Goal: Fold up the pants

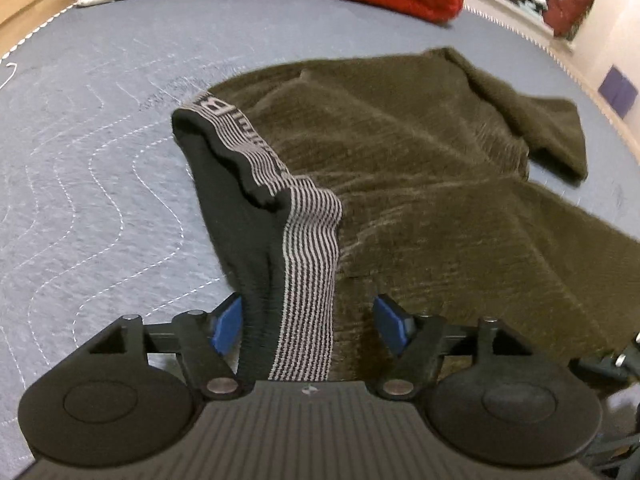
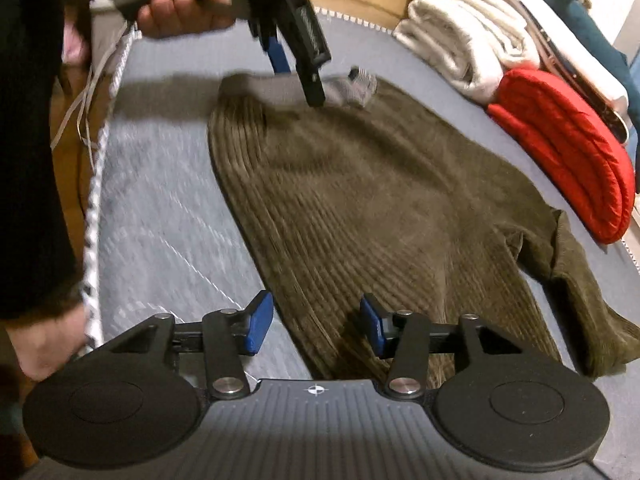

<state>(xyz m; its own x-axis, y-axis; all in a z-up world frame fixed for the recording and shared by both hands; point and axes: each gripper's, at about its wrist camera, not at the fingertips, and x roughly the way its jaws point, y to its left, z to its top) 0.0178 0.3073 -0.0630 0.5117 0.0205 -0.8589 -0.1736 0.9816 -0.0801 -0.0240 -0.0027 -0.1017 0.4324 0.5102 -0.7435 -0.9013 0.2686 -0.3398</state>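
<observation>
Lying spread on the blue quilted pad (image 1: pixel 100 128): one pair of olive corduroy pants (image 1: pixel 420 168).
Two grippers: left gripper (image 1: pixel 308 322) gaping around the striped waistband (image 1: pixel 308 264); right gripper (image 2: pixel 316 326) parted over a leg.

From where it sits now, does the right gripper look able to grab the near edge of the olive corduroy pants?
Probably yes. The right gripper is open, and the olive corduroy pants lie flat between its fingers with nothing on top there.
</observation>
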